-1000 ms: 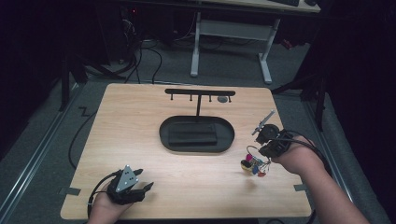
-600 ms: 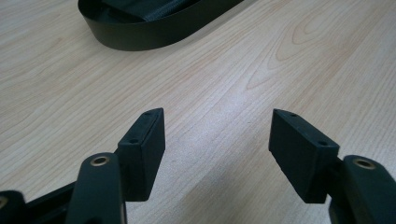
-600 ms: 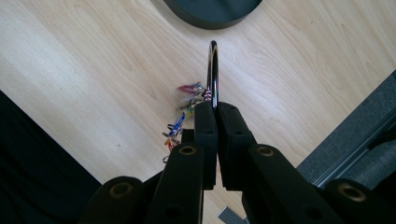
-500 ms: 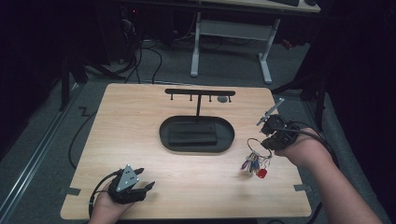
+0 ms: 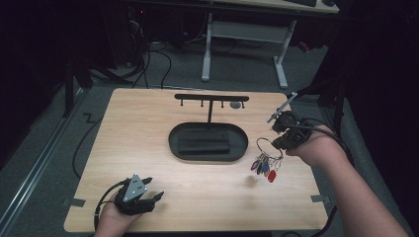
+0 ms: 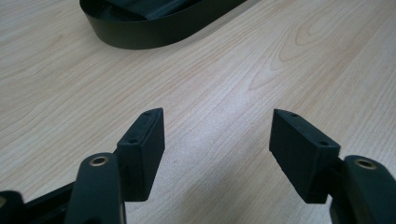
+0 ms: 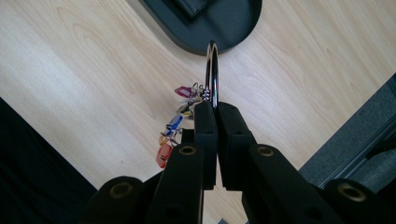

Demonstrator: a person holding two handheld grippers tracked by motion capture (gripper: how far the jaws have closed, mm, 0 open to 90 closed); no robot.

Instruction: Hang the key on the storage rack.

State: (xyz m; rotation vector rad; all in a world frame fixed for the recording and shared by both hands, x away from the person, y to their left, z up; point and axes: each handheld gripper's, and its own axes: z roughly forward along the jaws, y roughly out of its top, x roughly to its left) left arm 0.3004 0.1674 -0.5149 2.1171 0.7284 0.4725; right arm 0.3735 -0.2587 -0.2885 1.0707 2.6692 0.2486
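Observation:
My right gripper (image 5: 279,144) is shut on a large metal key ring (image 5: 267,146) at the table's right side, held above the wood. Several coloured key tags (image 5: 265,168) dangle from the ring. In the right gripper view the ring (image 7: 212,74) stands up from between the closed pads of that gripper (image 7: 215,108), with the tags (image 7: 173,128) hanging to its left. My left gripper (image 5: 154,198) rests near the front left edge, open with nothing between its jaws (image 6: 215,140). A black oval tray (image 5: 207,142) lies in the middle, with a black T-shaped hook rack (image 5: 211,98) behind it.
The oval tray holds a flat dark rectangular block (image 5: 203,141). Its rim (image 6: 154,37) shows ahead of the left gripper. Bare wood spreads between the grippers. Desk legs (image 5: 207,47) and cables (image 5: 153,54) stand on the floor beyond the far edge.
My right gripper has risen and drawn slightly back with the key ring, lifting the tags off the table so they hang free. The left gripper has stayed put.

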